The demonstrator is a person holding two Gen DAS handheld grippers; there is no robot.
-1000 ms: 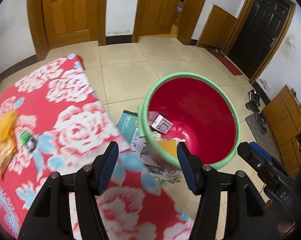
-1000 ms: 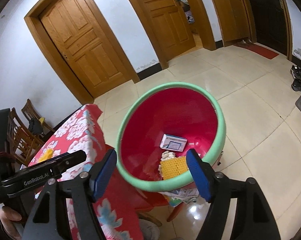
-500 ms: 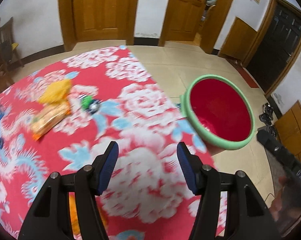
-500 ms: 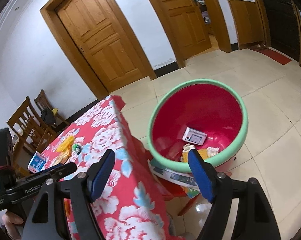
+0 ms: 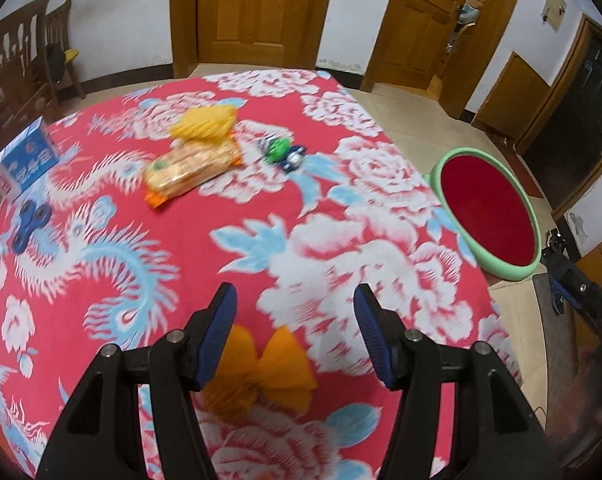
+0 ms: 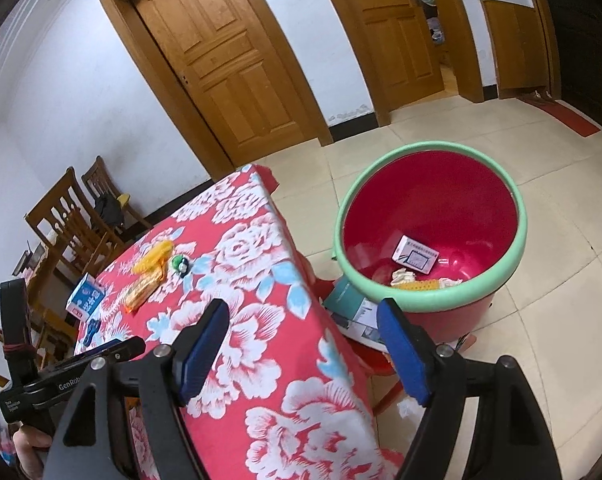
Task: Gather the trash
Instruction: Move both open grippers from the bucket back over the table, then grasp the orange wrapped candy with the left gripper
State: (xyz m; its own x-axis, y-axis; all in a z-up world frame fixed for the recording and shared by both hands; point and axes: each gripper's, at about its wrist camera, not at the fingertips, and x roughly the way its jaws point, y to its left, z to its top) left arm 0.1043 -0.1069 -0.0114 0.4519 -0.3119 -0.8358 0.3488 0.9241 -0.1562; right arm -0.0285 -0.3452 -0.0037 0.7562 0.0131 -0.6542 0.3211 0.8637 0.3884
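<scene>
A: Where does the trash sit?

B: On the red floral tablecloth (image 5: 341,208). An orange crumpled wrapper (image 5: 261,368) lies right under the left gripper (image 5: 295,332), partly hidden by its left finger and blurred, so I cannot tell what it is made of. Farther off lie a long snack packet (image 5: 193,172) and, touching its far end, a yellow crinkled piece (image 5: 205,122). Just to their right is a small green and blue object (image 5: 283,152), too smeared to name.

A: And the tongs?

B: The left gripper is spread wide with nothing between the pads, hovering above the cloth. The right gripper (image 6: 303,344) is also spread and bare, over the table's edge.

A: The bin?

B: A red basin with a green rim (image 6: 433,236) stands on the floor beside the table. Inside are a small white carton (image 6: 415,260) and some pale and yellow scraps, half hidden by the near rim. In the left view its bottom is cut off by the table.

A: Anything else?

B: A blue and white box (image 5: 23,164) near the far left edge, and a dark blue spinner (image 5: 31,220) just in front of it.
</scene>
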